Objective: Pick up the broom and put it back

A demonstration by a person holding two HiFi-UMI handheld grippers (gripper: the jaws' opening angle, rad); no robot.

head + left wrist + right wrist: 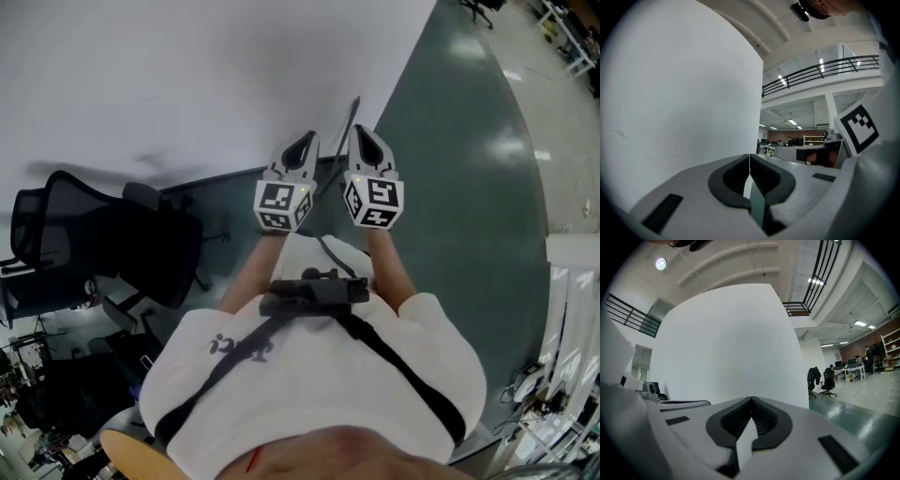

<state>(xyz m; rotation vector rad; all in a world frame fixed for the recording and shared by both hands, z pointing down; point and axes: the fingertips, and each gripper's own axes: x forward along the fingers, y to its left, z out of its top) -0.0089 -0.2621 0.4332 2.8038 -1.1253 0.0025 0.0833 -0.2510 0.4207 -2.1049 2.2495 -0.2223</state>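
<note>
Dark and thin, the broom [351, 120] shows only as a slim handle in the head view; its bristle end cannot be seen. It appears against the white wall [187, 84], close to the line where the wall meets the green floor [459, 187], just beyond the two grippers and between them. Its long axis runs away from the person, up the picture, with the far end tilted a little to the right. The left gripper [305, 141] has its jaws pressed together with nothing between them. The right gripper [364, 133] is likewise closed on nothing. Both point level toward the wall, side by side, and neither has hold of the handle. A black office chair [103, 244] stands off to the person's left
</note>
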